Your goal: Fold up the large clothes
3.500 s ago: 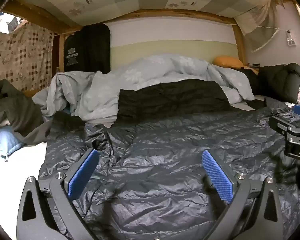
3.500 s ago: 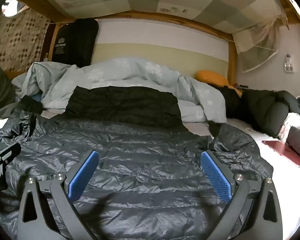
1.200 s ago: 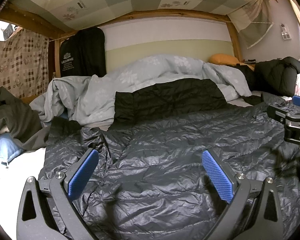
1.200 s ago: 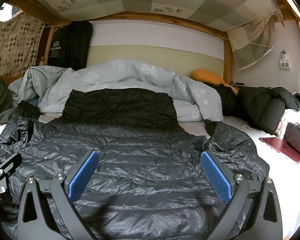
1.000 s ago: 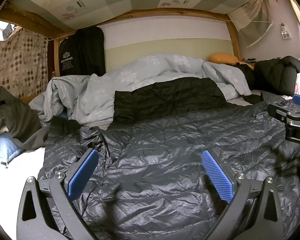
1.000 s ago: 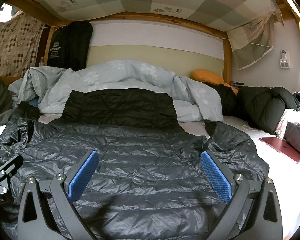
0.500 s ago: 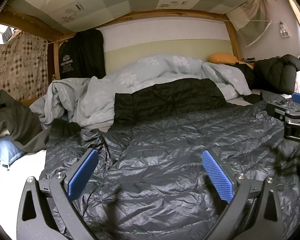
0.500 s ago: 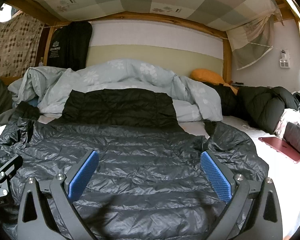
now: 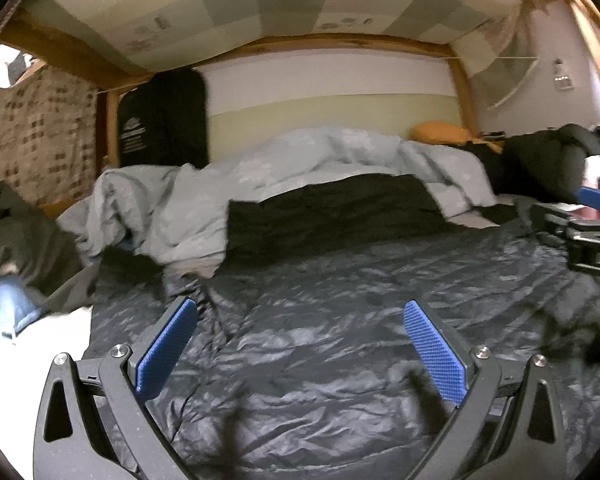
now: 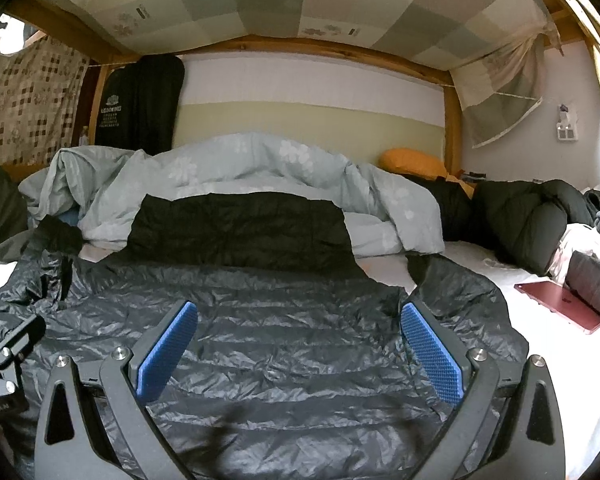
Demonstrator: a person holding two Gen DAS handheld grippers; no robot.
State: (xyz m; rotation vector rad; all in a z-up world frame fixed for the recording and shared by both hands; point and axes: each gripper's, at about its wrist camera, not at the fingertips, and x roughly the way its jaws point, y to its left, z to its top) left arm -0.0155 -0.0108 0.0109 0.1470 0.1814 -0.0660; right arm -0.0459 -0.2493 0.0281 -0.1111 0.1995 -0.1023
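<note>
while both grippers hover low over the bed, a large dark grey quilted down jacket (image 10: 280,344) lies spread flat across the white mattress (image 10: 560,380), filling most of the near part of both views. the left gripper (image 9: 300,344) has its jaws spread wide and released, blue pads (image 9: 168,346) apart with nothing between them, above the jacket's left half, where a crumpled sleeve (image 9: 140,304) bunches near the mattress edge. the right gripper (image 10: 300,344) is likewise released, jaws wide, holding nothing, over the jacket's right half; its right pad sits near the bunched right sleeve (image 10: 472,304). each gripper shows at the side of the other's view.

beyond the jacket a black quilted garment (image 10: 240,228) lies flat, its near edge touching the jacket. behind it a pale blue-grey floral duvet (image 10: 240,168) is heaped against the wall, with an orange pillow (image 10: 412,162) to its right. a dark puffy coat (image 10: 528,216) lies on the right side of the bed, and a dark red flat case (image 10: 560,306) rests on the mattress near it. a black hanging bag (image 10: 140,104) with white print stands in the far left corner under the wooden frame (image 10: 300,46). the left wrist view is blurred.
</note>
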